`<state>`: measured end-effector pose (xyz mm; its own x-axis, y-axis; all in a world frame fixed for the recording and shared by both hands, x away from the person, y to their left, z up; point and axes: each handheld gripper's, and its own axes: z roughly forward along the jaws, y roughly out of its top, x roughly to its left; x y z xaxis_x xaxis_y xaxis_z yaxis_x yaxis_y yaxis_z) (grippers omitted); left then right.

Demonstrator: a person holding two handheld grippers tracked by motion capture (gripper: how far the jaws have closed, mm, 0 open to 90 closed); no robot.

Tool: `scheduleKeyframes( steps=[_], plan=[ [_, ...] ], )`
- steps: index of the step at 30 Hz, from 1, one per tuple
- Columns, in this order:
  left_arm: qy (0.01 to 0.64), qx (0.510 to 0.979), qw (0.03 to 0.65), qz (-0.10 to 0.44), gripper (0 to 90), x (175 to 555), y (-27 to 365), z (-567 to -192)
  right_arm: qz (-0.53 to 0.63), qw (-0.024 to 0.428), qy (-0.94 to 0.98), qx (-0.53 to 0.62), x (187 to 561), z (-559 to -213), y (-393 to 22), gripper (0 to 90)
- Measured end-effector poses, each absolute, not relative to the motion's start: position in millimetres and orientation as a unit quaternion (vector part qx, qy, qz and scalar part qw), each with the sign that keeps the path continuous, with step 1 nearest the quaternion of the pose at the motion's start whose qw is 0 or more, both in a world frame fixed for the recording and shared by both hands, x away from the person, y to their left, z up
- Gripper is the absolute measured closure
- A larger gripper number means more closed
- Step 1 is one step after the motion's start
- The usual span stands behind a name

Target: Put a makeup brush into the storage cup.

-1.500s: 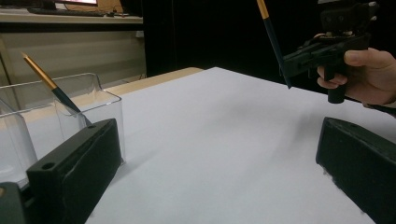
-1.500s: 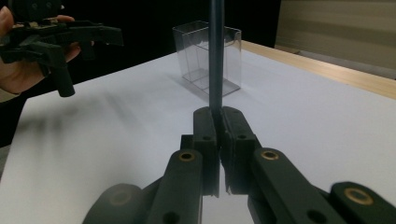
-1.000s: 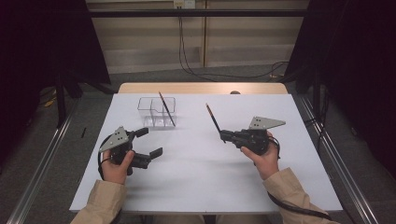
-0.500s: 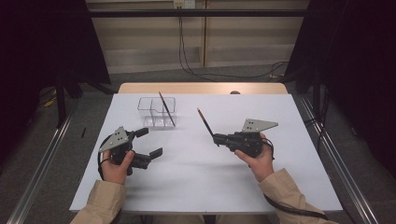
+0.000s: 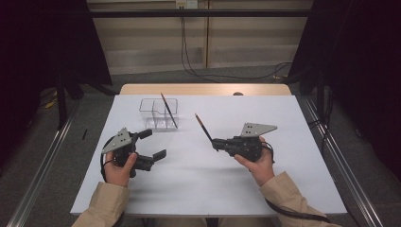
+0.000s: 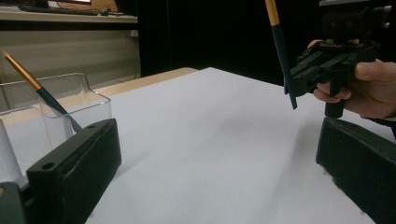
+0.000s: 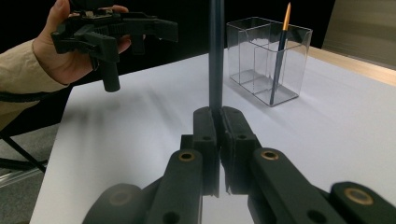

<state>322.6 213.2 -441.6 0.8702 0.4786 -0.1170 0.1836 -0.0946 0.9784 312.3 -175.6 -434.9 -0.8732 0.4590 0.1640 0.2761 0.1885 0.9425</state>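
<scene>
My right gripper [image 5: 216, 142] is shut on a dark pencil [image 5: 204, 128] with an orange end, which sticks up and away to the left from its jaws. In the right gripper view the pencil [image 7: 215, 56] rises straight from the closed fingertips of my right gripper [image 7: 218, 126]. A clear plastic box [image 5: 158, 113] with compartments stands at the back left of the table, and a second pencil [image 5: 169, 110] leans in it. My left gripper [image 5: 153, 143] hovers open in front of the box, nothing between its jaws. From the left gripper view the held pencil [image 6: 281, 51] hangs at the upper right.
A white sheet [image 5: 293, 156] covers the table, with a strip of bare wood [image 5: 203, 89] at the far edge. Metal rails [image 5: 340, 161] run along both sides. Cables lie on the floor behind the table.
My right gripper has shifted a little to the left with the pencil, nearer the clear box. The left gripper has stayed where it was.
</scene>
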Motion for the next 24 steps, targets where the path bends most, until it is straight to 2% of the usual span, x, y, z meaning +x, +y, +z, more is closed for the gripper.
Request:
scheduleKeyframes(
  steps=[24],
  plan=[
    [0.225,0.713,0.658,0.084,0.0,336,176,-429,0.594,0.077,0.766,0.233,311,-434,-177,85.2]
  ],
)
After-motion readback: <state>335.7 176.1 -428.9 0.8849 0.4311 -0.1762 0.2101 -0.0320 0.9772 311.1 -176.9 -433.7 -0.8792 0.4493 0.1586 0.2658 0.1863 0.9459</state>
